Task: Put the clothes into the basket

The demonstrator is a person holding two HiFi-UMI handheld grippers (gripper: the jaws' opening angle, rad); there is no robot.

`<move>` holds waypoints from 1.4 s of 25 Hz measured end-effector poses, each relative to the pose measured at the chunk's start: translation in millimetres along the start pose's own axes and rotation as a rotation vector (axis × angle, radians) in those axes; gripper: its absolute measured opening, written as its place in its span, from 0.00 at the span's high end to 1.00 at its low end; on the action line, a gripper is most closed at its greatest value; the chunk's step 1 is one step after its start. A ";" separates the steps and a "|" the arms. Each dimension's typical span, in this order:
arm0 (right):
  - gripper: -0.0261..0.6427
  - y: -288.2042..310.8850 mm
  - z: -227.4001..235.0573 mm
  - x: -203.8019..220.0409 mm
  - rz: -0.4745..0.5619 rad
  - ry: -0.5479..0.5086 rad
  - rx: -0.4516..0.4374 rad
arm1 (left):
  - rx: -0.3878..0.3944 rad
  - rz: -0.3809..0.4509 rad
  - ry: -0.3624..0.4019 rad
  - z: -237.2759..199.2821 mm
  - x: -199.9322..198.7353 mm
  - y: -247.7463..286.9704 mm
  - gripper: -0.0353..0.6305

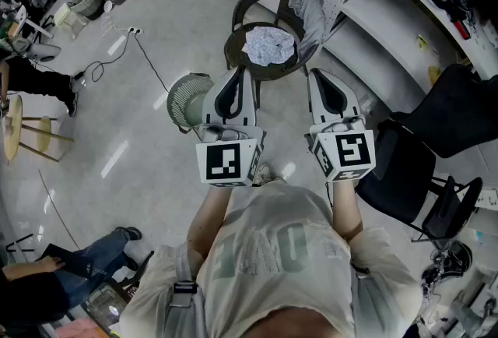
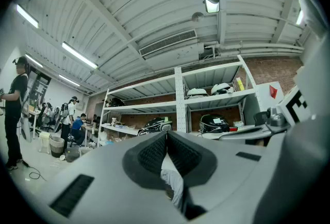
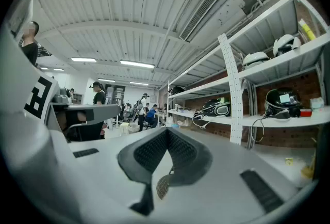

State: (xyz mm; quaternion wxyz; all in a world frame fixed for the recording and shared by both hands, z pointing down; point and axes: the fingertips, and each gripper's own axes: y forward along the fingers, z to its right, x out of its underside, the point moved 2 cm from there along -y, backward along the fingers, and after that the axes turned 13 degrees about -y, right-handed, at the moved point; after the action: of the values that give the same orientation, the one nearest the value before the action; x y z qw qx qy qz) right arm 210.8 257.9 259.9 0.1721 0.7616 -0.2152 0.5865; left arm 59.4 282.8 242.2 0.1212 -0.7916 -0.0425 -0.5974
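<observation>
A white crumpled cloth (image 1: 268,45) lies on the seat of a dark round chair (image 1: 236,15). A grey garment (image 1: 312,15) hangs over that chair's right side. The grey mesh basket (image 1: 185,99) lies on the floor, left of the chair. My left gripper (image 1: 240,72) is held level just short of the chair seat, jaws shut with nothing in them. My right gripper (image 1: 315,74) is beside it, near the grey garment, also shut and empty. In the left gripper view, the pads (image 2: 154,152) meet and a bit of white cloth (image 2: 173,179) shows below them. The right gripper view shows its pads (image 3: 180,149) pressed together.
A black office chair (image 1: 407,167) stands close on the right. White shelving (image 1: 378,8) curves behind the round chair. A wooden stool (image 1: 22,126) and a standing person's legs (image 1: 43,84) are at the left. A seated person (image 1: 54,274) is at the lower left. A cable (image 1: 148,56) runs over the floor.
</observation>
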 end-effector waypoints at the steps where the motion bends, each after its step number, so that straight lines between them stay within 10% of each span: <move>1: 0.93 0.2 1.3 -0.3 0.002 0.002 0.000 | -0.002 0.005 0.001 -0.7 -0.9 0.6 0.92; 35: 0.93 42.0 26.9 32.7 -0.050 0.024 0.099 | -0.025 0.078 -0.057 -76.6 -3.3 60.8 0.92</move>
State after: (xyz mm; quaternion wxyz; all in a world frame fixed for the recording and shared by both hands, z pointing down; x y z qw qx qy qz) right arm 217.7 204.3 285.1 0.1516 0.7671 -0.1646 0.6012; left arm -0.3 205.7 250.1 0.1334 -0.8108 -0.0076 -0.5698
